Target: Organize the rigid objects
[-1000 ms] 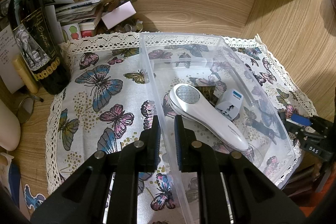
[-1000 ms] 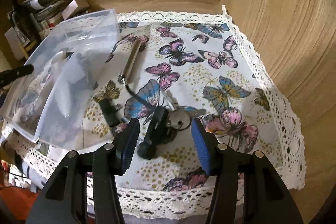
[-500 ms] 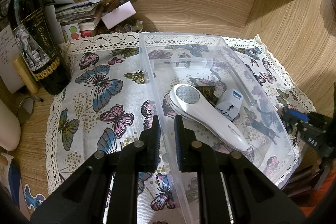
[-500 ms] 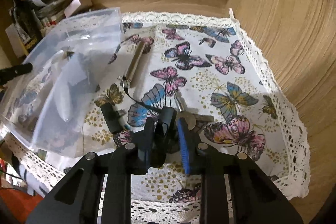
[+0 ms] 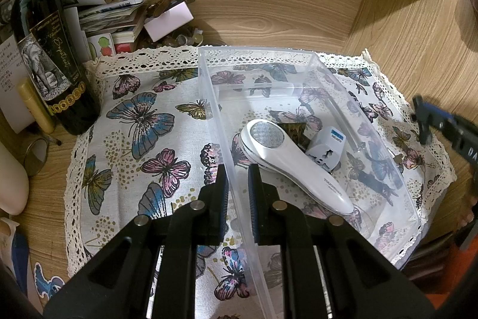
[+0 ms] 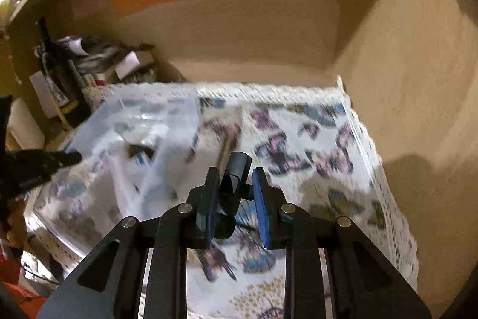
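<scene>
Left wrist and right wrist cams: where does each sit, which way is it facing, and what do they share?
Left wrist: on the left gripper, angled down at the clear bin, jaws clamped on the bin's near wall; the right gripper shows at the right edge.
Right wrist: on the right gripper, tilted down over the butterfly cloth, jaws shut on a black object; picture blurred; the left gripper's fingers show at the left edge.
Shared: bin, cloth, dark bottle, wooden back wall.

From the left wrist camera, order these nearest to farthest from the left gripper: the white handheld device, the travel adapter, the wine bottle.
1. White handheld device, in the clear bin just right of the left gripper.
2. Travel adapter, behind it in the bin.
3. Wine bottle, far left, off the cloth's corner.
</scene>
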`<control>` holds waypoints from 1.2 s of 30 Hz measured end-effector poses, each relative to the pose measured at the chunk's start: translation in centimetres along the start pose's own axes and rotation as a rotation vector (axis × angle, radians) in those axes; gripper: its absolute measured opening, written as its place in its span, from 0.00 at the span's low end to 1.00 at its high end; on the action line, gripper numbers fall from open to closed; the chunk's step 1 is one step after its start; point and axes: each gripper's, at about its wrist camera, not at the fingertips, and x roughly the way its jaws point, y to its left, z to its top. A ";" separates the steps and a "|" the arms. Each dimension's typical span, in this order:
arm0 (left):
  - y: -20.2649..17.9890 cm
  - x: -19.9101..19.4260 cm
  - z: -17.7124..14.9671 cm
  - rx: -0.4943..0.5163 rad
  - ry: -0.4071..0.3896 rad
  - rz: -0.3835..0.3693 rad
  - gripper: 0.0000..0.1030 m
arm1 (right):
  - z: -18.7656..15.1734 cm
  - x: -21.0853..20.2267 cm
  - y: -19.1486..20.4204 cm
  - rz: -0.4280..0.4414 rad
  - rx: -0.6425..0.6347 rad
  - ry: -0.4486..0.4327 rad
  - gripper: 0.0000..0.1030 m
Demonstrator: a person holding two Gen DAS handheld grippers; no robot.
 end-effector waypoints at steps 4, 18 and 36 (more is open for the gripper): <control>0.0 0.0 0.0 0.000 0.000 0.001 0.12 | 1.6 0.2 2.0 0.052 -0.043 -0.037 0.20; 0.0 0.0 0.0 -0.001 0.000 -0.001 0.12 | 3.5 4.8 9.0 0.183 -0.199 0.026 0.20; 0.0 0.0 0.0 0.000 -0.001 0.000 0.12 | 3.5 8.2 9.4 0.175 -0.192 0.152 0.25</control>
